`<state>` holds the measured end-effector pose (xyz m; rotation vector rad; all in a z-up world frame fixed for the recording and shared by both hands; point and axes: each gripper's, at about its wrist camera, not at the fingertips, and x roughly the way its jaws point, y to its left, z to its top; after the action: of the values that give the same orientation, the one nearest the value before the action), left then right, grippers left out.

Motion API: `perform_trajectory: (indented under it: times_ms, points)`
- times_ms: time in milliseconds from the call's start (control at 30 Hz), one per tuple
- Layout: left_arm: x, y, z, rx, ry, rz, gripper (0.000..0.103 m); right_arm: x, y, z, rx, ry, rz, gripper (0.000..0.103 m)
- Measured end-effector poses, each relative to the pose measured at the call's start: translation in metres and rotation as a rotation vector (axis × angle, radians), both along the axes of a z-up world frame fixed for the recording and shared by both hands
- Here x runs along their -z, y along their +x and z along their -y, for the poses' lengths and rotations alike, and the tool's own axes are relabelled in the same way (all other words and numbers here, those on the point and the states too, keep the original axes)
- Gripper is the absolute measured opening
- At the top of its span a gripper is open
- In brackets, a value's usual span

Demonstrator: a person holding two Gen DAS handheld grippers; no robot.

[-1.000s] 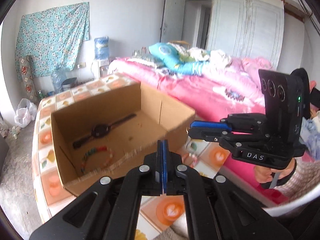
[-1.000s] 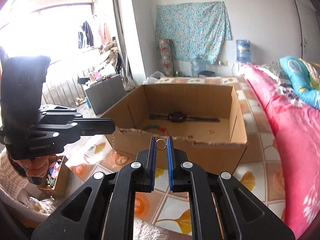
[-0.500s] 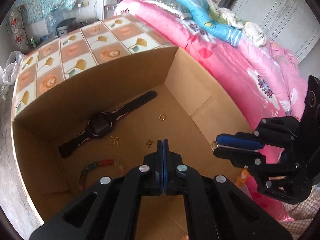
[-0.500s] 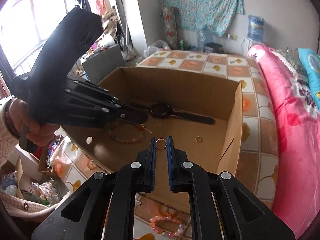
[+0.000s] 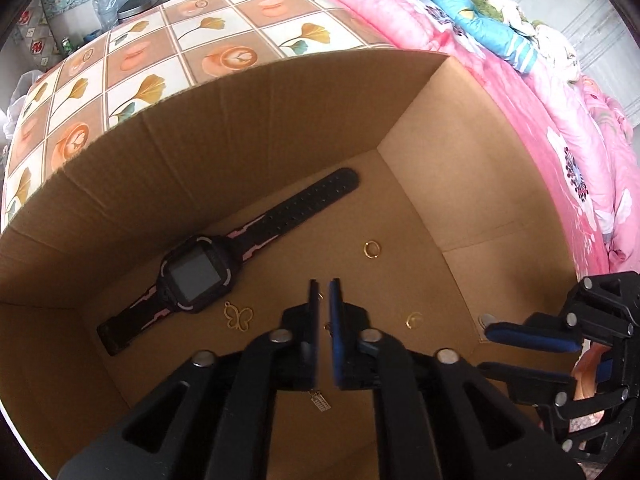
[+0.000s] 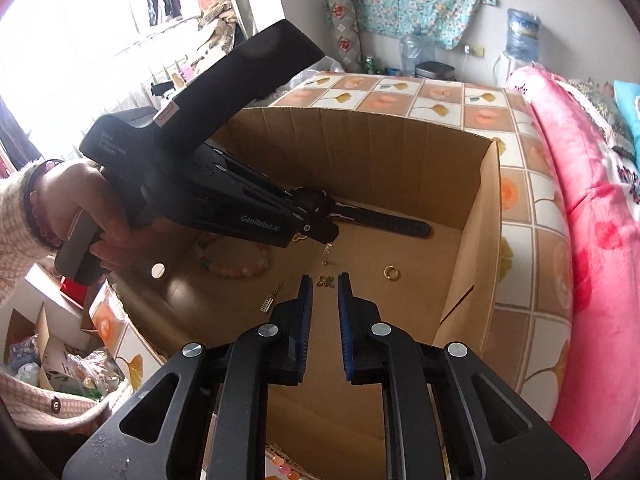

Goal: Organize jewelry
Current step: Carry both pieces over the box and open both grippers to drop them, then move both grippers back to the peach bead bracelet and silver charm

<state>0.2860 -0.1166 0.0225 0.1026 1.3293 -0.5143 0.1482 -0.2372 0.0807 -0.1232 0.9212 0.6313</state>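
Grippers reach into a cardboard box (image 5: 280,128): left gripper (image 5: 324,292) with fingers slightly apart, right gripper (image 6: 323,284) spread wider, both holding nothing. Watch (image 5: 200,272), butterfly charm (image 5: 239,316) and gold ring (image 5: 372,249) lie on the box floor.

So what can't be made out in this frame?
- Bead bracelet: right wrist view, partly hidden behind the left claw; absent from the left wrist view.
- Chain: left wrist view, mostly covered by the claw's own fingers.
- Watch screen: dark, nothing readable.
- Beads: right wrist view, cut off by the bottom edge.
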Motion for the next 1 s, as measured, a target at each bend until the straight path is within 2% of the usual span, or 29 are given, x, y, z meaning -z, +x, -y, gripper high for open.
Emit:
perform_trajectory:
  times_ms: [33,267,367,467,600,767,900,967,1000]
  points:
    - [0.001,0.001,-0.001,-0.009,-0.001,-0.001,0.02,-0.001,0.001,0.001,0.005,0.005,0.002,0.014]
    - [-0.006,0.003,-0.014,-0.055,-0.01,0.031,0.021,-0.016,-0.007,0.013,0.036,0.043,0.041,0.015]
    - [-0.02,-0.004,-0.019,-0.063,-0.029,0.08,0.021,-0.029,-0.014,0.021,0.049,0.085,0.07,0.017]
    - [-0.047,-0.022,-0.026,-0.057,-0.057,0.161,0.021,-0.045,-0.026,0.033,0.062,0.133,0.118,0.019]
    - [-0.09,-0.06,-0.041,-0.05,-0.107,0.306,0.022,-0.066,-0.049,0.048,0.074,0.194,0.186,0.022]
    - [-0.128,-0.13,-0.067,-0.042,-0.212,0.468,0.037,-0.073,-0.084,0.061,0.085,0.261,0.242,0.028]
    - [-0.135,-0.187,-0.08,-0.023,-0.248,0.556,0.049,-0.065,-0.109,0.07,0.11,0.285,0.246,0.033]
    - [-0.131,-0.211,-0.086,-0.023,-0.274,0.558,0.059,-0.057,-0.118,0.074,0.132,0.29,0.229,0.035]
    - [-0.125,-0.222,-0.088,-0.021,-0.289,0.542,0.061,-0.054,-0.124,0.075,0.141,0.291,0.222,0.036]
